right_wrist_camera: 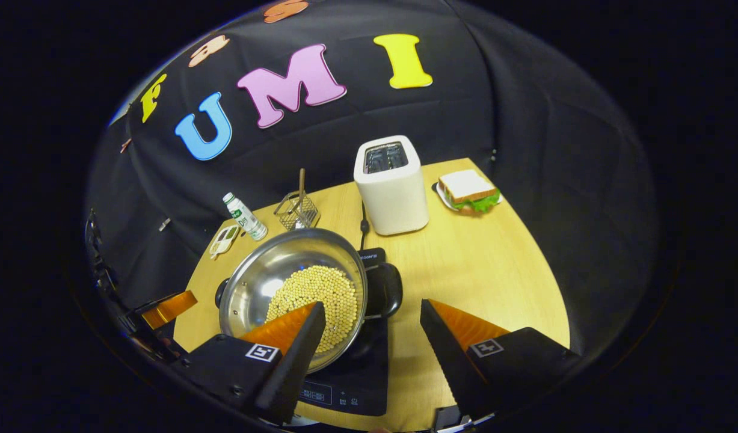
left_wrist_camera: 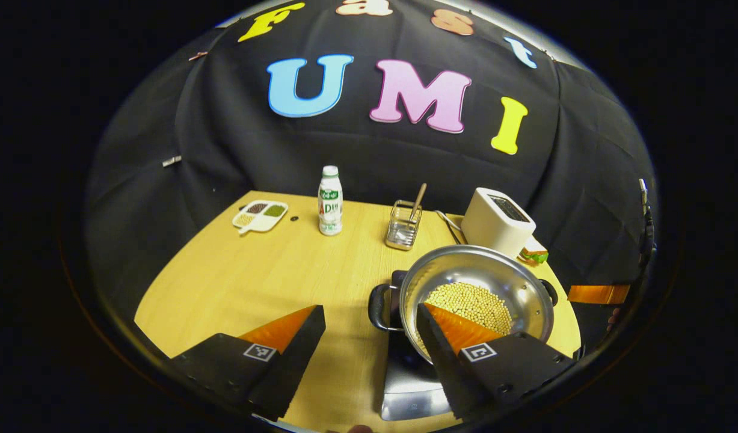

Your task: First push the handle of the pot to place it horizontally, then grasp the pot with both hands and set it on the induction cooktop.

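Wooden tabletop (left_wrist_camera: 236,282) filled the booth floor in the left gripper view, where the left gripper (left_wrist_camera: 369,328) had its fingers spread wide, grasping nothing. Its handle loop (left_wrist_camera: 379,308) sat between them, untouched, while one finger overlapped the rim of the steel pot (left_wrist_camera: 477,288), which held pale beans (left_wrist_camera: 474,304) and rested on the induction cooktop (left_wrist_camera: 408,385). Farther back stood a bottle (left_wrist_camera: 330,201), a divided dish (left_wrist_camera: 259,215), a wire holder (left_wrist_camera: 403,225) and a white toaster (left_wrist_camera: 497,221). In the right gripper view, the right gripper (right_wrist_camera: 372,334) also stood released, one finger over the pot (right_wrist_camera: 272,270), the other above bare table (right_wrist_camera: 483,264); the pot's black handle (right_wrist_camera: 385,288) lay between them over the cooktop (right_wrist_camera: 350,385). Behind were the toaster (right_wrist_camera: 391,186) and a sandwich (right_wrist_camera: 470,189) on a plate.
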`<state>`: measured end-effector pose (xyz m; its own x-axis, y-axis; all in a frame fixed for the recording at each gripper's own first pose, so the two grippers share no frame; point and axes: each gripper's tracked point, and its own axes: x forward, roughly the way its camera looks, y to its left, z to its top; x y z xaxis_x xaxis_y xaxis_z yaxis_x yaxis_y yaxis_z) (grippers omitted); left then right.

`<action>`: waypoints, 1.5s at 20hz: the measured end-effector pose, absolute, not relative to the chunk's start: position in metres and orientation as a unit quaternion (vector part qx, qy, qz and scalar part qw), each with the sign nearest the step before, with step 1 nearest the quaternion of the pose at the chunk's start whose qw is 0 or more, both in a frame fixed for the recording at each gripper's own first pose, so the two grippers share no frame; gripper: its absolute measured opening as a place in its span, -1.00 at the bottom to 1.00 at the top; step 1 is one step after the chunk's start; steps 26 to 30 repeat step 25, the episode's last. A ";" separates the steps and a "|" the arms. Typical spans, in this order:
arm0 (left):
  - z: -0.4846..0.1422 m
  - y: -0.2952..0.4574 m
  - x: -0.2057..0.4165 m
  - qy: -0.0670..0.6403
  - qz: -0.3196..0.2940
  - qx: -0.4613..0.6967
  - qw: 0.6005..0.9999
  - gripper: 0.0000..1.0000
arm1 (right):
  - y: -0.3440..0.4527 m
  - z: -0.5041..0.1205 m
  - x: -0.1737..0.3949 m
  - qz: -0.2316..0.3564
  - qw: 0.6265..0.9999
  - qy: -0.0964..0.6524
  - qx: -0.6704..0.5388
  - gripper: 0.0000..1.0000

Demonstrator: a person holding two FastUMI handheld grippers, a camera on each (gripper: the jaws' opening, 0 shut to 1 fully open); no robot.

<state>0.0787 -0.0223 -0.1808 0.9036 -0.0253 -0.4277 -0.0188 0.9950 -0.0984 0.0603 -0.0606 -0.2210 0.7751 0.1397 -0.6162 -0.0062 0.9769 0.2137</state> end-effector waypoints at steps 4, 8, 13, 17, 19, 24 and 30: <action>-0.137 -0.007 0.049 0.162 0.010 -0.044 0.986 0.91 | -0.064 -0.162 0.040 0.021 0.964 0.253 0.082 0.98; -0.105 0.009 0.018 0.114 0.023 -0.040 0.992 0.90 | -0.061 -0.099 0.017 0.002 0.988 0.148 0.045 0.97; -0.067 0.040 -0.018 0.047 0.049 -0.036 0.997 0.91 | -0.037 -0.060 -0.018 0.002 0.998 0.068 0.019 0.97; -0.048 0.063 -0.046 0.013 0.071 -0.017 0.997 0.90 | -0.018 -0.040 -0.043 0.007 0.999 0.040 0.021 0.97; -0.044 0.071 -0.062 0.000 0.080 -0.004 0.997 0.91 | -0.014 -0.030 -0.056 0.006 1.000 0.021 0.017 0.97; -0.056 0.057 -0.086 0.002 0.059 -0.013 0.998 0.91 | -0.016 -0.034 -0.079 -0.001 1.000 0.018 0.021 0.97; -0.060 0.056 -0.087 0.003 0.057 -0.015 0.998 0.91 | -0.017 -0.032 -0.081 0.000 1.000 0.015 0.019 0.97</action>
